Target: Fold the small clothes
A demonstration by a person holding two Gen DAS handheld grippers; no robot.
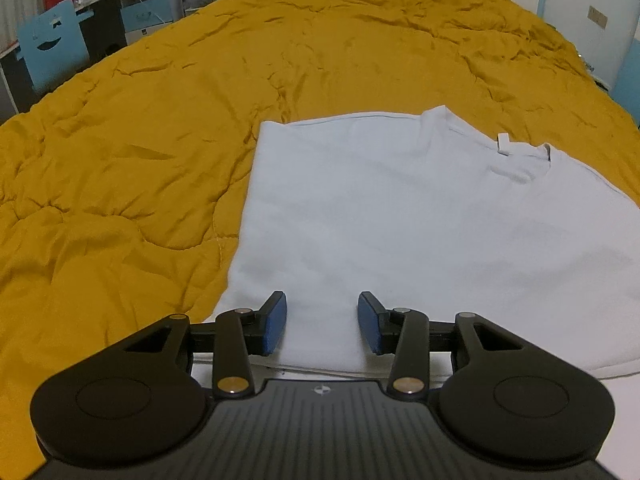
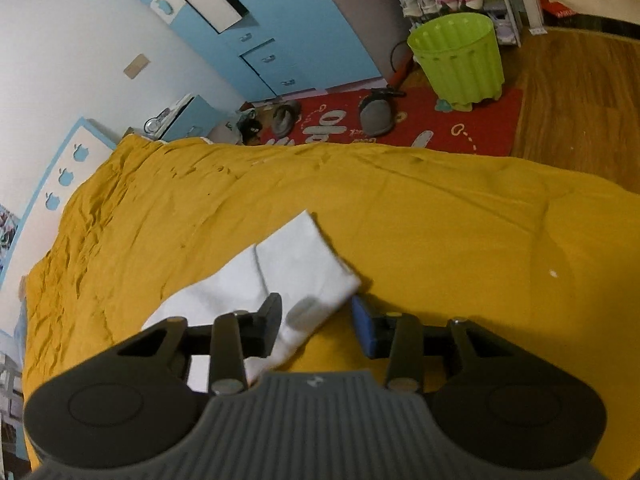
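Note:
A white T-shirt [image 1: 400,220] lies flat on the mustard-yellow quilt [image 1: 140,120], its left side folded in, collar with a tag at the upper right. My left gripper [image 1: 322,322] is open, its blue pads hovering over the shirt's near hem. In the right wrist view the shirt's sleeve [image 2: 304,268] sticks out over the quilt [image 2: 460,220]. My right gripper [image 2: 316,326] is open with the sleeve's end lying between its fingers, close to the left finger.
A blue chair [image 1: 52,46] and desk stand beyond the bed's far left. Beside the bed, on the floor, are a red rug [image 2: 420,120], slippers and a green bin [image 2: 458,58]. Blue cabinets line the wall.

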